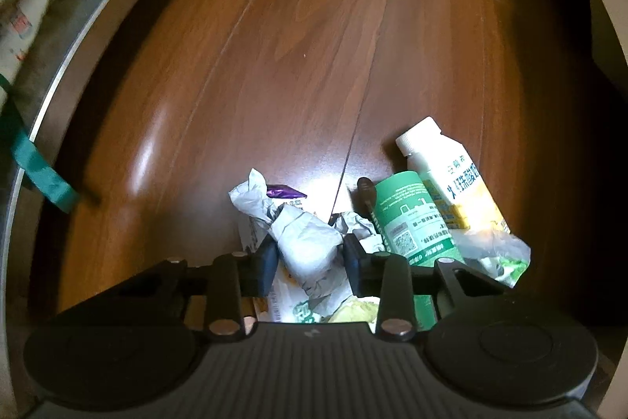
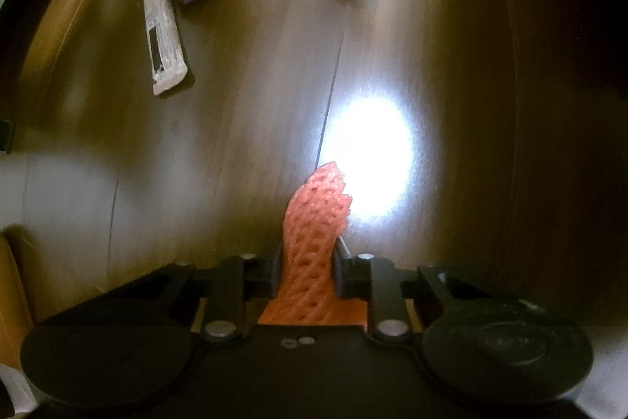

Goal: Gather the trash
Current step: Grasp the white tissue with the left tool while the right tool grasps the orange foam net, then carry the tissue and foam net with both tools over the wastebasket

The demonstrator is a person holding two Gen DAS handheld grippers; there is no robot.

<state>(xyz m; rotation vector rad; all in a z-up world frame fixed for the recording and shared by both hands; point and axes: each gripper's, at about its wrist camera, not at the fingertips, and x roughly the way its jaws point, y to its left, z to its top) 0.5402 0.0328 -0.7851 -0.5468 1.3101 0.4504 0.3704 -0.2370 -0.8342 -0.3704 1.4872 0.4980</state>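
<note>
Currently my left tongs (image 1: pixel 310 256) pinch a crumpled white paper wad (image 1: pixel 304 242) just beside the green can (image 1: pixel 412 218) on the floor (image 1: pixel 294 46). My right tongs (image 2: pixel 308 271) clamp an orange foam net (image 2: pixel 314 242) above that floor.

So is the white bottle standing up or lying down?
Lying down. The white bottle is on its side on the wooden floor, cap pointing away, resting against the green cup.

Blurred Chinese print on white bottle (image 1: pixel 451 175), green cup (image 1: pixel 416 218).
</note>
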